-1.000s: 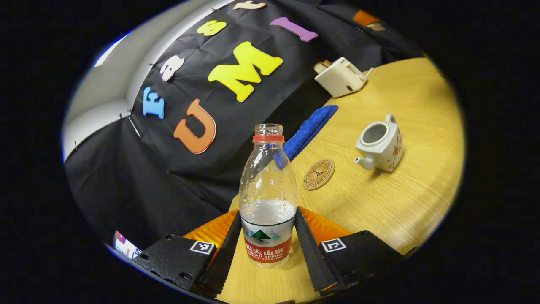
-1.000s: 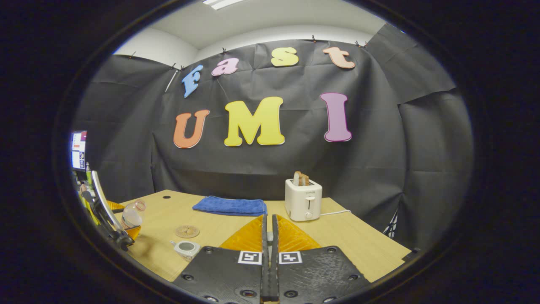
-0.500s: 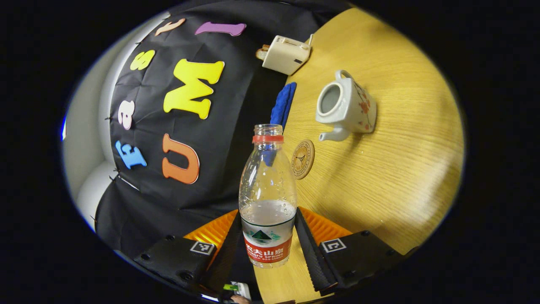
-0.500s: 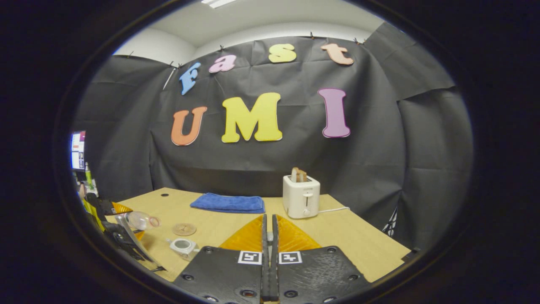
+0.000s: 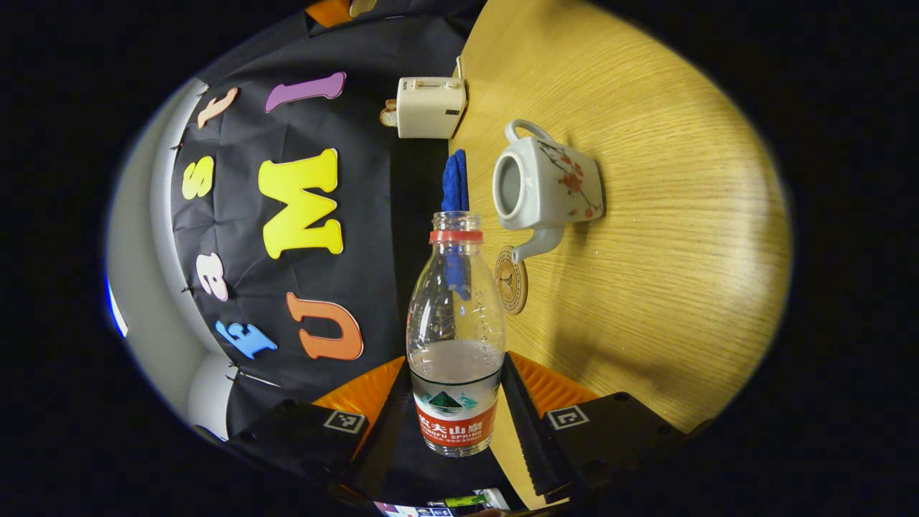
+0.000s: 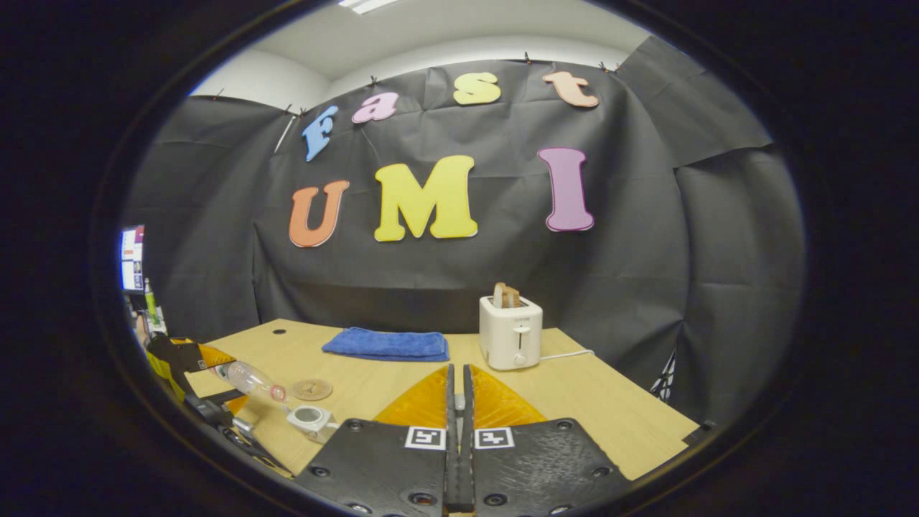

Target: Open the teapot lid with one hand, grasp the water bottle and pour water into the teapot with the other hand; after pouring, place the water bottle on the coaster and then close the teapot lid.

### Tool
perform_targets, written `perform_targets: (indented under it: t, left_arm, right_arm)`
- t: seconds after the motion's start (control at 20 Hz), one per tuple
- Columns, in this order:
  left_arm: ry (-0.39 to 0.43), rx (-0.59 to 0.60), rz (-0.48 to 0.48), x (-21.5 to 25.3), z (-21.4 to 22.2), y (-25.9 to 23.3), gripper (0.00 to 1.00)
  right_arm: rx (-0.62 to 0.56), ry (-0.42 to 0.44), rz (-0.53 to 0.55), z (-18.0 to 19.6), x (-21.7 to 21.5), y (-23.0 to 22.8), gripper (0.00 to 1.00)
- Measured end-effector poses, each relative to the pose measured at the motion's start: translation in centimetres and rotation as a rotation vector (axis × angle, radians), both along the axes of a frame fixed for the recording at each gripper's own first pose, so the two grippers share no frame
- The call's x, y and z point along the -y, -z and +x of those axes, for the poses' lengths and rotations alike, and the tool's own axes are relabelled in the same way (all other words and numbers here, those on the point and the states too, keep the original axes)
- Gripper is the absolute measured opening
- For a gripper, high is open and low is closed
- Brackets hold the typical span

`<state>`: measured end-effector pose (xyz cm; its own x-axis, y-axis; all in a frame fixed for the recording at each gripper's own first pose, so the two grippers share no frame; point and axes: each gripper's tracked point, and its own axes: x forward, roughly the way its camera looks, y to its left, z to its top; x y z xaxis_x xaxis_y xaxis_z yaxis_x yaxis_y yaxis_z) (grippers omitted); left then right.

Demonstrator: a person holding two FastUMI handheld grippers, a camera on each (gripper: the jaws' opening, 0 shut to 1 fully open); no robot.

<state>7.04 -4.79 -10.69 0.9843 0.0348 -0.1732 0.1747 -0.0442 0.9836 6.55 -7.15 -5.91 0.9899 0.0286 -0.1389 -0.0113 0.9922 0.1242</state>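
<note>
Grip: left gripper [image 5: 455,409] clamped on water bottle [image 5: 456,337], both fingers pressed against the labelled lower body, uncapped neck tipped toward teapot [image 5: 542,190]; held low on the body, presumably to leave the mouth free for pouring. Bottle: clear ribbed plastic, red collar ring, roughly a third full, droplets inside the wall. In the right gripper view, same bottle [image 6: 251,379] lying near horizontal, mouth just beside the teapot [image 6: 310,417] opening.

Teapot: squarish white glazed ceramic, red blossom motif, loop handle, short spout; lid off, opening bare. No water stream discernible.

Coaster [image 5: 511,280]: flat round disc, wood-toned with printed emblem, close by the spout, unoccupied, awaiting the bottle.

Right gripper [image 6: 458,431]: fingers drawn nearly together, raised clear of the table [image 5: 668,237]; lid presumably pinched between, not visible, cannot tell.

Beyond: blue folded towel [image 6: 386,345], nubby cloth; white toaster [image 6: 510,332], smooth casing, bread in slots.
</note>
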Motion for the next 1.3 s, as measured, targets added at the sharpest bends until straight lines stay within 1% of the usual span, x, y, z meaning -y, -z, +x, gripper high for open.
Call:
perform_targets:
  t: [0.2,0.25,0.3,0.45,0.7,1.0,1.05,1.1,1.3]
  left_arm:
    - [0.018,0.024,0.109,1.2,0.4,-0.9,0.76]
    - [0.02,0.028,0.135,1.3,0.6,-1.1,0.8]
    - [0.023,0.032,0.164,1.4,0.7,-1.4,0.76]
    - [0.026,0.045,0.245,1.4,0.7,-1.9,0.76]
    - [0.029,0.053,0.293,1.7,0.8,-2.3,0.76]
    - [0.055,0.068,0.38,2.2,-0.1,-2.8,0.76]
    - [0.059,0.065,0.391,2.3,-0.1,-2.9,0.8]
    - [0.055,0.061,0.402,2.3,-0.1,-3.1,0.76]
    - [0.053,0.04,0.457,2.3,0.1,-3.4,0.76]
  right_arm:
    - [0.0,0.012,0.002,0.0,0.6,-0.1,0.0]
    - [0.002,0.015,0.001,0.1,0.8,-0.2,0.0]
    - [0.003,0.017,0.0,0.0,0.8,-0.2,0.0]
    - [0.004,0.016,0.003,0.0,0.8,-0.3,0.0]
    - [0.005,0.013,0.002,-0.2,0.9,-0.3,0.0]
    - [0.007,0.01,-0.004,-0.3,0.7,-0.4,0.0]
    - [0.007,0.004,0.002,-0.3,0.6,-0.5,0.0]
    - [0.006,-0.005,0.011,-0.4,0.4,-0.4,0.0]
    - [0.003,-0.004,0.01,-0.4,0.6,-0.4,0.0]
